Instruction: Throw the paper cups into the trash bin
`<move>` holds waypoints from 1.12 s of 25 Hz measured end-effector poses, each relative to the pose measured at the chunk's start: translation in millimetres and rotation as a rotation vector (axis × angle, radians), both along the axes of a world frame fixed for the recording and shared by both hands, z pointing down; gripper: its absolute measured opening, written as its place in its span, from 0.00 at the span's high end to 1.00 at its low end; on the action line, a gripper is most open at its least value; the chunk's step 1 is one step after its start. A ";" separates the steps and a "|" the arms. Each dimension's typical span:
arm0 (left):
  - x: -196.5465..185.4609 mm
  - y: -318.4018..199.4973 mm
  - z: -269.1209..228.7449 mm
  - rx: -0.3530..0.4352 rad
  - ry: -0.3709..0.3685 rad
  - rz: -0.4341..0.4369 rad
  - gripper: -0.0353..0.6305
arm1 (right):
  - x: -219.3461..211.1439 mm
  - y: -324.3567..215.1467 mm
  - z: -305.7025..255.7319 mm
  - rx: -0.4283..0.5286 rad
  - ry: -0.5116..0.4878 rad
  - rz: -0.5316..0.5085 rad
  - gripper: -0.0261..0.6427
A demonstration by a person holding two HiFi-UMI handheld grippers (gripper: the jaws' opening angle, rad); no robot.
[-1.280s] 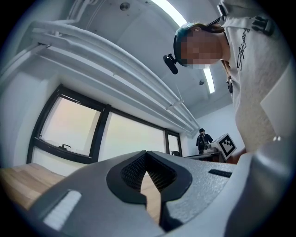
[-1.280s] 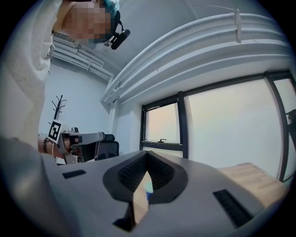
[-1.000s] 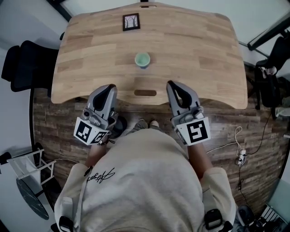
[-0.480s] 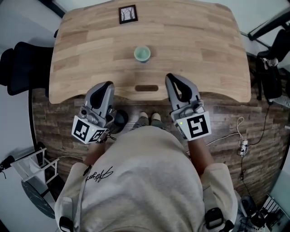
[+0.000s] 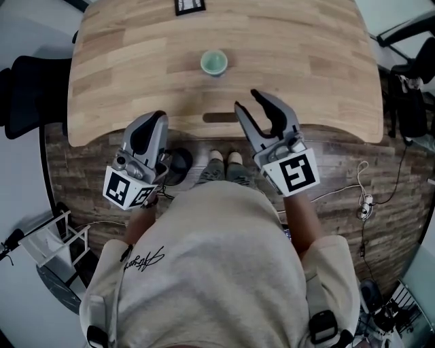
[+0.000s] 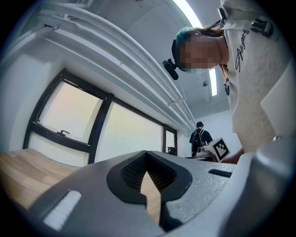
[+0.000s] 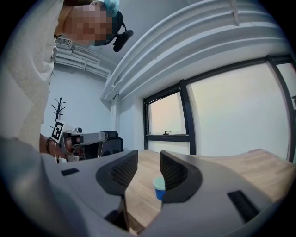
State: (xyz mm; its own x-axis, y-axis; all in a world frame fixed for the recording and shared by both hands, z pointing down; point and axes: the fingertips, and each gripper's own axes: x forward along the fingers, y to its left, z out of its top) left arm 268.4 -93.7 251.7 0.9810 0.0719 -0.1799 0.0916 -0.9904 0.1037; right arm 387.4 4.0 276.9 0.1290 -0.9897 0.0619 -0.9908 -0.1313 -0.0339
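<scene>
A blue paper cup (image 5: 213, 63) with a pale green inside stands upright on the wooden table (image 5: 122, 61), near its middle. My right gripper (image 5: 245, 99) reaches over the table's near edge, short of the cup and a little to its right. Its jaws are opening with nothing between them. In the right gripper view the cup (image 7: 159, 187) shows low through the gap of the right gripper (image 7: 148, 156), well beyond the fingertips. My left gripper (image 5: 159, 115) is shut and empty at the table's near edge; in the left gripper view the left gripper (image 6: 146, 153) has its tips touching.
A dark round container (image 5: 178, 165) sits on the floor under the table edge, beside the person's feet. A black chair (image 5: 27, 95) stands left of the table. A small framed card (image 5: 189, 5) lies at the far edge. Cables (image 5: 363, 204) trail on the floor at right.
My right gripper has moved forward over the table edge and its jaws have parted. The left gripper has stayed shut and edged forward slightly.
</scene>
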 end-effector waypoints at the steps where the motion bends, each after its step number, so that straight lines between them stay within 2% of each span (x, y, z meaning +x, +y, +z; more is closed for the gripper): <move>1: -0.1 -0.6 1.9 -0.002 -0.004 0.000 0.94 | -0.6 -1.3 3.7 -0.011 -0.010 -0.002 0.76; 7: -0.9 -1.9 9.2 -0.007 -0.019 -0.004 0.94 | 2.3 -7.9 17.4 -0.031 -0.013 -0.004 0.69; 14: -5.7 -1.8 21.6 -0.051 -0.042 -0.017 0.94 | 4.8 -10.5 45.4 -0.087 -0.034 0.002 0.67; 19: -7.1 3.2 32.2 -0.043 -0.058 -0.001 0.94 | 4.1 -17.0 64.8 -0.102 -0.072 -0.011 0.65; 28: -11.8 9.2 44.3 -0.064 -0.069 -0.005 0.94 | 2.9 -29.5 100.1 -0.160 -0.068 -0.031 0.62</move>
